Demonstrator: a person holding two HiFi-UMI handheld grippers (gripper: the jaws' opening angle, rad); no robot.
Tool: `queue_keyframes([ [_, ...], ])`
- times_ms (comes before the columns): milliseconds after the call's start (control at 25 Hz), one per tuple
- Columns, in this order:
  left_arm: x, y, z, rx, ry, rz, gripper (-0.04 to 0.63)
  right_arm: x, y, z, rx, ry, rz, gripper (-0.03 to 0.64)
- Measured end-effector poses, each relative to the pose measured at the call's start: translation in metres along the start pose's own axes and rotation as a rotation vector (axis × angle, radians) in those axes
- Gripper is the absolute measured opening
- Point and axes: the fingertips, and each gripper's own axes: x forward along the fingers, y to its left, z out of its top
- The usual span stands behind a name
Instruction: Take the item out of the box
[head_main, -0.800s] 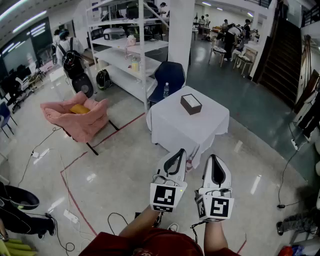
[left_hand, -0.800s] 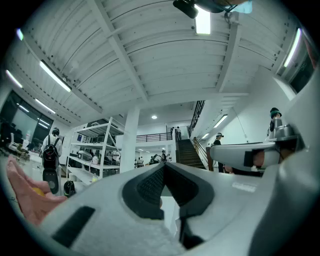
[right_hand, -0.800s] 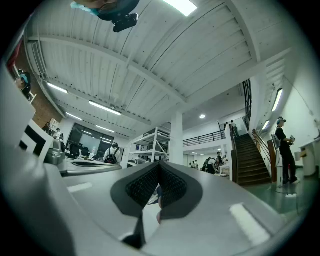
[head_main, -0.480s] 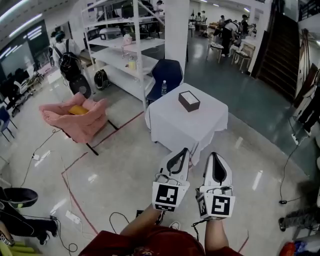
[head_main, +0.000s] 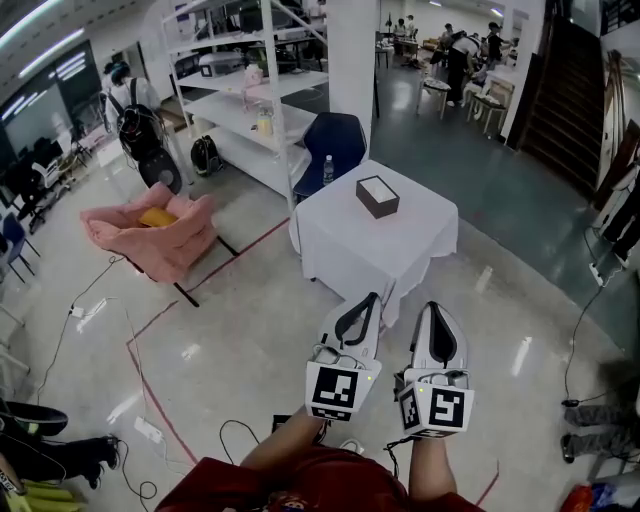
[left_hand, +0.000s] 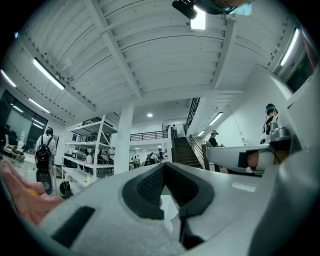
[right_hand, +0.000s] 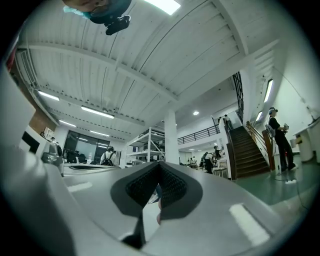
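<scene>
Head view: a person stands on a glossy floor and holds two white hand-held grippers low in front of the body. The left gripper (head_main: 372, 300) and the right gripper (head_main: 431, 308) sit side by side, near each other, both aimed ahead. Their jaws look drawn together, with nothing in them. Ahead, well apart from both grippers, is a small table (head_main: 345, 250) draped in a white cloth. On its far half sits the box (head_main: 378, 196), alone on the cloth. It is a small rectangular box with dark brown sides and a pale top face. Whether that pale face is a lid or the item inside is too small to tell. A blue chair (head_main: 335, 145) stands just behind the table, white shelving (head_main: 250, 105) beyond it, and a pink armchair (head_main: 150, 235) off to the left.

Left gripper view: the two dark-padded jaws meet at their tips and grip nothing. The hall's ceiling and a staircase show beyond.

Right gripper view: the jaws are likewise pressed together and empty.

Judged from these views, the task has not begun. The box is untouched, and reaching it, opening it if needed and lifting out the item all remain.
</scene>
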Motion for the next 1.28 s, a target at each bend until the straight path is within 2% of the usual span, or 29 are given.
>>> queue_keyframes([
  [160, 0.007, -0.011, -0.005, -0.001, 0.008, 0.010, 0.003, -0.001, -0.018, -0.008, 0.061, 0.015, 0.002, 0.000],
  [560, 0.036, -0.010, -0.021, 0.010, 0.008, 0.019, 0.003, 0.027, -0.033, -0.033, 0.051, 0.044, 0.034, 0.000],
  [800, 0.069, 0.020, -0.024, 0.011, -0.031, 0.024, 0.003, 0.070, -0.036, -0.041, 0.040, 0.042, 0.029, 0.001],
  [1000, 0.096, 0.061, -0.035, -0.014, -0.008, 0.027, 0.003, 0.119, -0.026, -0.055, 0.019, 0.065, 0.032, 0.002],
  [1120, 0.112, 0.090, -0.036, -0.020, -0.043, 0.045, 0.003, 0.149, -0.013, -0.063, -0.035, 0.070, 0.033, 0.002],
  [1280, 0.132, 0.127, -0.047, -0.044, -0.011, 0.059, 0.003, 0.189, 0.003, -0.072, -0.090, 0.078, 0.037, 0.002],
])
